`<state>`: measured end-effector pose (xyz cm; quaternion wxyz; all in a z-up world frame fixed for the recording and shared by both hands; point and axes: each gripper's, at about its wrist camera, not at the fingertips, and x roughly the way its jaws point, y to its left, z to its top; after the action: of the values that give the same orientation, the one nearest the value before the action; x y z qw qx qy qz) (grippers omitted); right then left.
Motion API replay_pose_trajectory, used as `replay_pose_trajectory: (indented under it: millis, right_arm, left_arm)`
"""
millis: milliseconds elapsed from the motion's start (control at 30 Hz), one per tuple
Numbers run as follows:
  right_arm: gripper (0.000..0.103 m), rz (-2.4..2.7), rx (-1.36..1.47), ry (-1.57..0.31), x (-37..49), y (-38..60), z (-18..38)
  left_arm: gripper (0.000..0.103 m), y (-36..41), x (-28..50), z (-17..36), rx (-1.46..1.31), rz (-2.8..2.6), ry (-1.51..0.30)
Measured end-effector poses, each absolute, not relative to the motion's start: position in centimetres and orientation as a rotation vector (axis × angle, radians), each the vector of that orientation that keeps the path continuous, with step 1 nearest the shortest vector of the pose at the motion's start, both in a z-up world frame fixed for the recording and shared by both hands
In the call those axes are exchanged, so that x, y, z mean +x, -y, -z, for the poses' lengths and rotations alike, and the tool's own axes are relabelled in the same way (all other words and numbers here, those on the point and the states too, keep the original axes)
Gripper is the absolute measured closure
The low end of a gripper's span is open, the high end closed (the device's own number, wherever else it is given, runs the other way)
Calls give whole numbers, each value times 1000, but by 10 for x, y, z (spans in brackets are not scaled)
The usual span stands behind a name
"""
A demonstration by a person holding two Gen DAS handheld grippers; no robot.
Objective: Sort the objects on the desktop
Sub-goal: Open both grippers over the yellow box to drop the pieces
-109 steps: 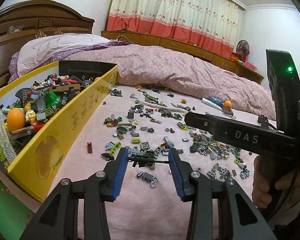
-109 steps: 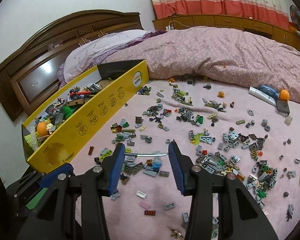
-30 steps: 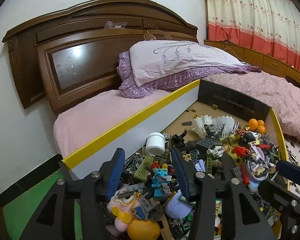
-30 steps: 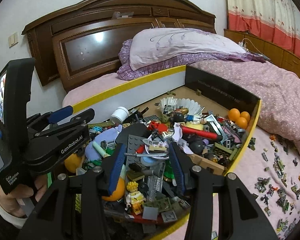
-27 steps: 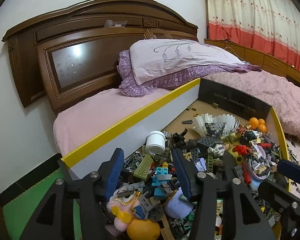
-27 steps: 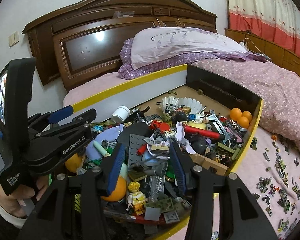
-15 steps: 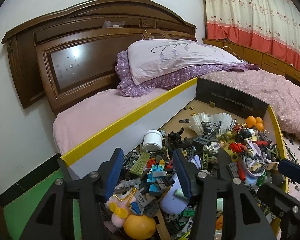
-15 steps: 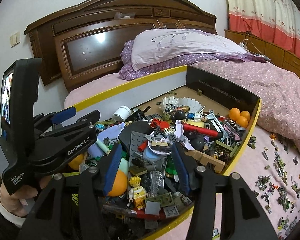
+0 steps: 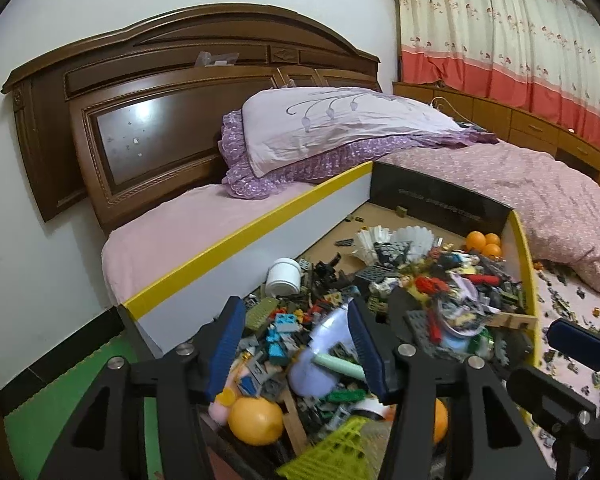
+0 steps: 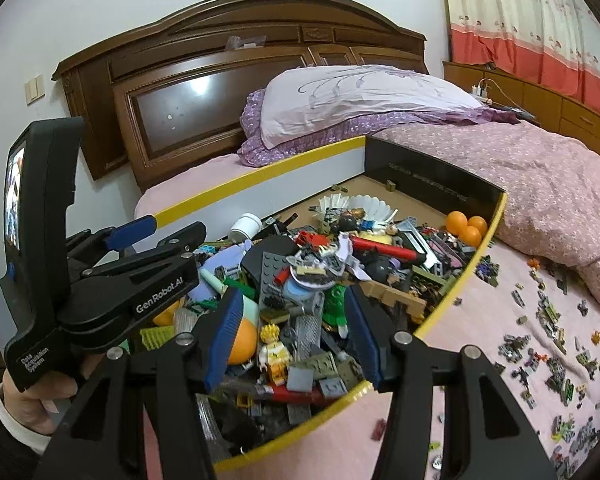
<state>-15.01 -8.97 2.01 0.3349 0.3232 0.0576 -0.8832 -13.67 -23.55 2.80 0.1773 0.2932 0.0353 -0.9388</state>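
- Toy bricks (image 10: 300,280) fill the yellow-rimmed box (image 10: 476,256) lying on the bed (image 10: 480,320) near the headboard (image 10: 220,80); more loose bricks (image 10: 548,332) are scattered over the pink sheet beyond the box's long side.
- My left hand-held gripper (image 9: 296,344) hangs over the box's near end, jaws wide apart and just been opening, nothing between the pads.
- My right hand-held gripper (image 10: 292,336) hangs over the heap beside it, jaws parted after opening, gripping nothing.
- Three orange balls (image 10: 466,228) sit in the box's far corner; a white jar (image 9: 284,278) lies by the white wall.
- Pillow (image 9: 340,128) rests against the headboard.
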Motion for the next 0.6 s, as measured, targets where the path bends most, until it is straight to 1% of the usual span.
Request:
replay_pose_trajectory:
  millis: [100, 233, 600]
  right_arm:
    - [48, 2315, 848, -123, -143, 76, -22]
    - [44, 2343, 866, -105, -133, 58, -23]
    - [41, 2410, 904, -50, -106, 3, -18]
  left_arm:
    - [47, 226, -128, -30, 828, 2679, -121]
    - [46, 209, -118, -32, 837, 2718, -116]
    - [45, 152, -92, -36, 866, 2824, -86]
